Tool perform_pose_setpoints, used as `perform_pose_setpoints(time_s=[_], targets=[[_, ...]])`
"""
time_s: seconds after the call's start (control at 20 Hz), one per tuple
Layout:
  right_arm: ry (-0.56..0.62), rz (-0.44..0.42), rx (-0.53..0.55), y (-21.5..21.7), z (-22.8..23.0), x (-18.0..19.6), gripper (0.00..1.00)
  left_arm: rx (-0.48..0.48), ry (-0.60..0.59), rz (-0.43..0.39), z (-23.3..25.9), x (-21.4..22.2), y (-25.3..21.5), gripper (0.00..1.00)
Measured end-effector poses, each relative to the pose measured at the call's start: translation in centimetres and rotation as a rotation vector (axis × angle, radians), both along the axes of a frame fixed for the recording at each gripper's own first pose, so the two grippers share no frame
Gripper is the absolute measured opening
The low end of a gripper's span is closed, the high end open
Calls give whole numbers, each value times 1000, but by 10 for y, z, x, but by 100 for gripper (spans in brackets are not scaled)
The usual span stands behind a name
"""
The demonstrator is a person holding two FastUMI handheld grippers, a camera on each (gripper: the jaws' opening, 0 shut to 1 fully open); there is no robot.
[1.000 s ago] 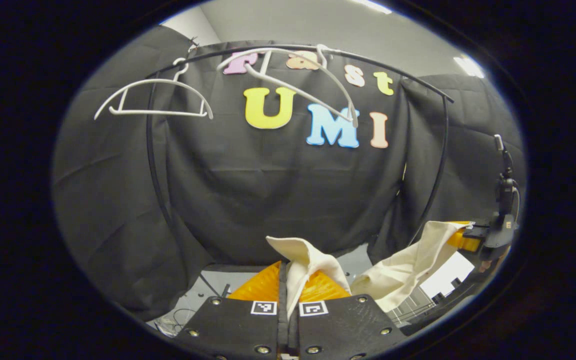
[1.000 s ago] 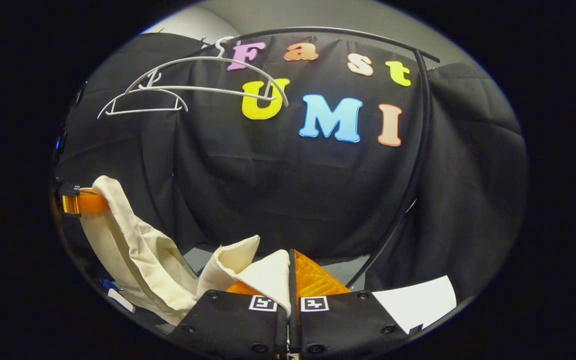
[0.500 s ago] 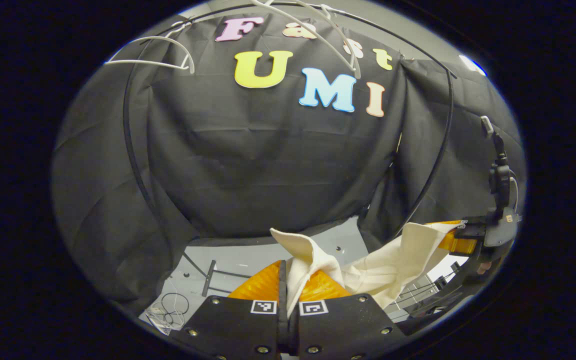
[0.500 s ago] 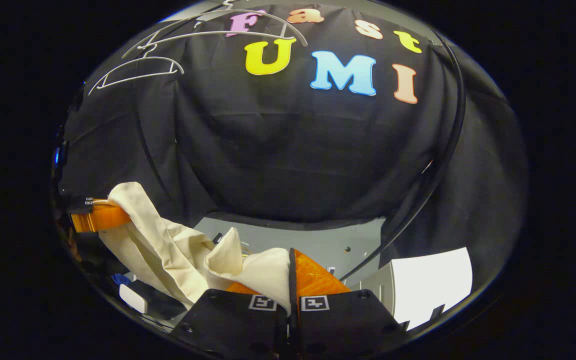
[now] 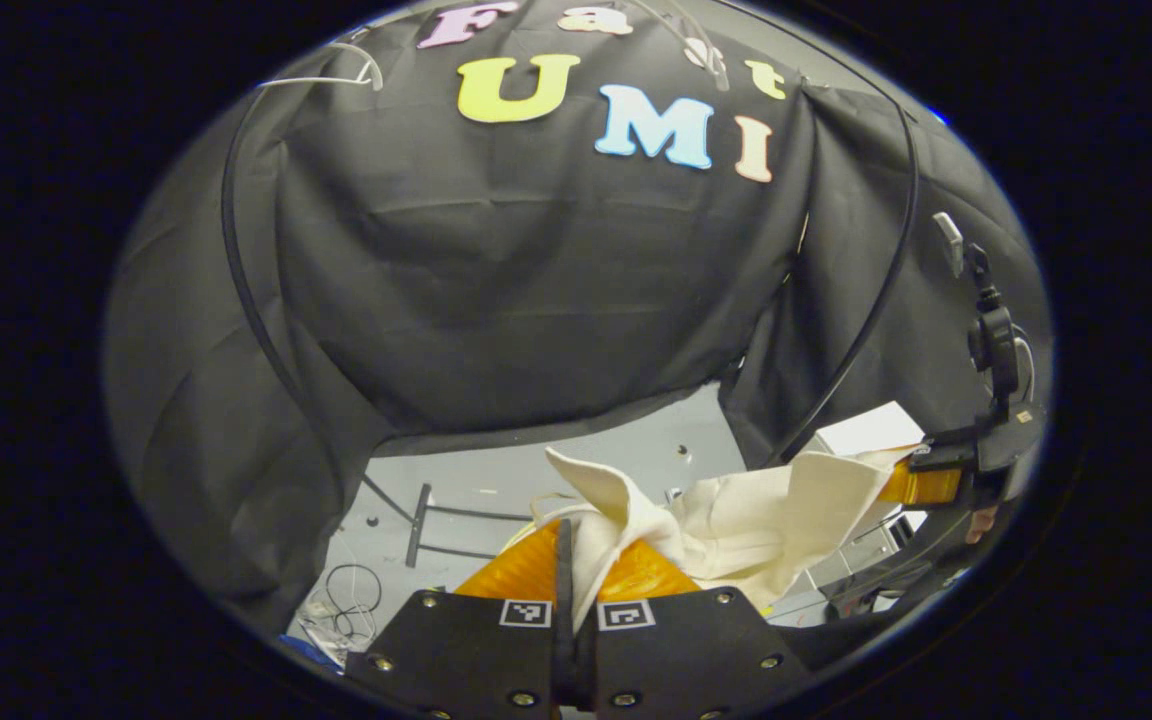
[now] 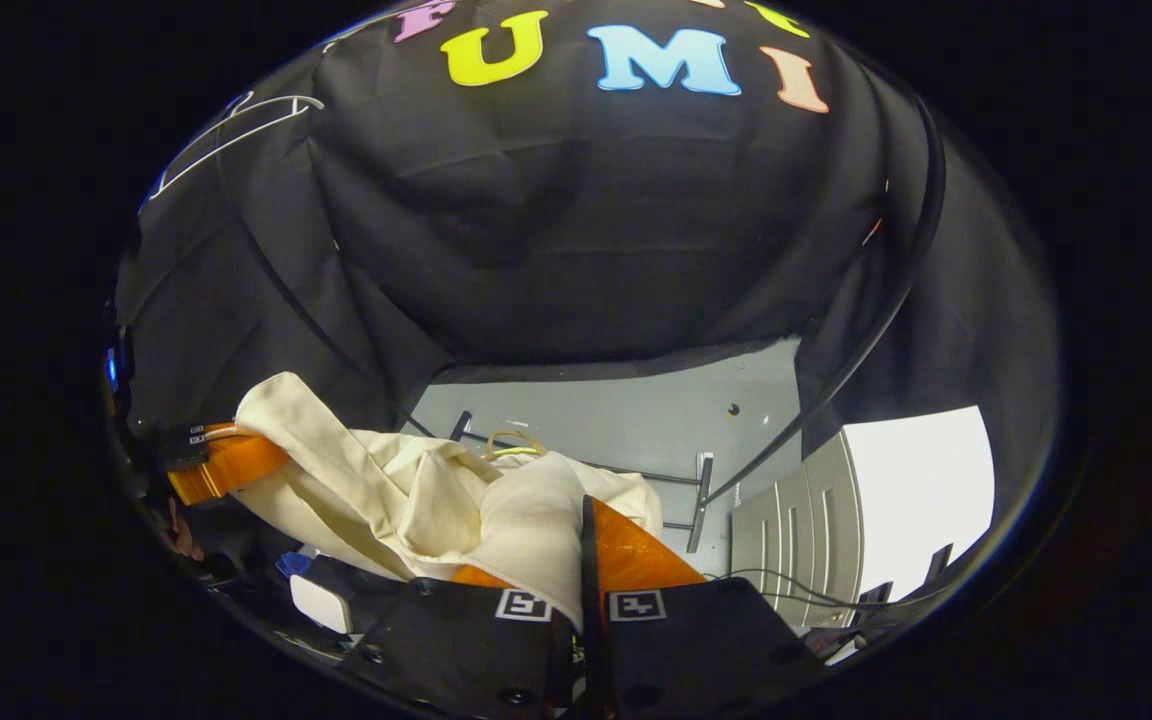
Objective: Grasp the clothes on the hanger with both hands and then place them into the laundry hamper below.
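Note:
A cream garment (image 5: 736,515) hangs slack between both grippers, off the hangers. My left gripper (image 5: 568,545) is shut on one bunched end of it, cloth sticking up between the fingers. The right gripper (image 5: 921,483) shows at the far right of the left gripper view, pinching the other end. In the right gripper view, my right gripper (image 6: 586,525) is shut on the garment (image 6: 406,495), and the left gripper (image 6: 231,462) holds the far end at the left. Bare white hangers (image 5: 336,70) stay on the black rail (image 5: 236,260) high up. I cannot make out the hamper.
A grey floor (image 6: 626,420) lies below the black cloth wall, crossed by the rack's black base bars (image 5: 418,512). A white cabinet (image 6: 876,500) stands at the right in the right gripper view. Loose cables (image 5: 341,595) lie at the lower left of the left gripper view.
Both grippers have come down with the garment and tilted toward the floor. The hangers and rail have slid to the top of both views, and more grey floor shows.

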State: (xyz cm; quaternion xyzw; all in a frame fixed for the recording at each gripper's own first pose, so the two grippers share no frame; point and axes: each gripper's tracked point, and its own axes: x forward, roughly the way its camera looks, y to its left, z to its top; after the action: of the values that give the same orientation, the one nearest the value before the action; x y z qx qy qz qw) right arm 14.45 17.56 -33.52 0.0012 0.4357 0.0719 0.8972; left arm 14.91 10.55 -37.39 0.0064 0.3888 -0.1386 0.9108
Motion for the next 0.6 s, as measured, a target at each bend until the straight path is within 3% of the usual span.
perform_pose_setpoints(time_s=[0.1, 0.15, 0.2, 0.35, 0.4, 0.45, 0.5, 0.6], targets=[[33, -11, 19, 2, -3, 0, 13, 14, 33, 1, -11, -3, 4, 2], [43, -18, 24, 0, -7, 0, 22, 21, 43, 4, -15, -5, 6, 1], [45, -30, 23, -2, -7, 2, 6, 18, 52, 1, -17, -6, 6, 1], [60, -44, 36, -2, -9, 0, 34, 20, 90, -4, -30, -18, 7, 4], [61, -48, 32, -6, -9, 1, 36, 30, 83, 4, -31, -17, 11, 4], [63, -45, 45, -3, -8, -2, 32, 33, 77, 11, -31, -17, 12, 19], [65, -42, 55, -1, -7, -2, 45, 28, 78, 13, -29, -19, 13, 34], [48, -51, 48, -8, -6, -3, 82, 21, 86, 26, -32, -27, 14, 65]])
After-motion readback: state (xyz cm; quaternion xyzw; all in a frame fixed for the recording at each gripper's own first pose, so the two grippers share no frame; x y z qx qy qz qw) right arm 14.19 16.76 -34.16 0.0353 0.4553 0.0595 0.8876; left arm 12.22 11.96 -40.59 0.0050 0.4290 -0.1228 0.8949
